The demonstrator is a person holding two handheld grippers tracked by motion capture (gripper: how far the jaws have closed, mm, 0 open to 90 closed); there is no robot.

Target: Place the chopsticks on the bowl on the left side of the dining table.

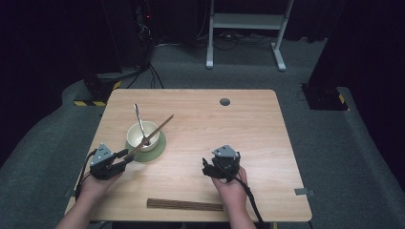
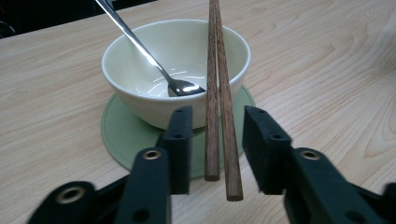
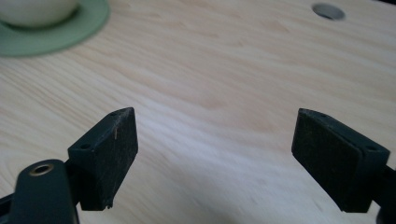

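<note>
Chopsticks, two brown wooden sticks, lie between our parted left tongs (touching neither pad), long axis toward twelve o'clock across the cream ceramic bowl; our right tongs gape empty.

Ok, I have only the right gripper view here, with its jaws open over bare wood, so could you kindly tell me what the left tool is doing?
Observer: The left tool is open, with a pair of chopsticks between its jaws and a gap on each side.
Operator: Thank you. Where do those chopsticks run?
Observer: They lean across the rim of the bowl and point up past it.
Operator: And is there anything inside the bowl?
Observer: A metal spoon sits in it, with its handle leaning out over the rim.
</note>
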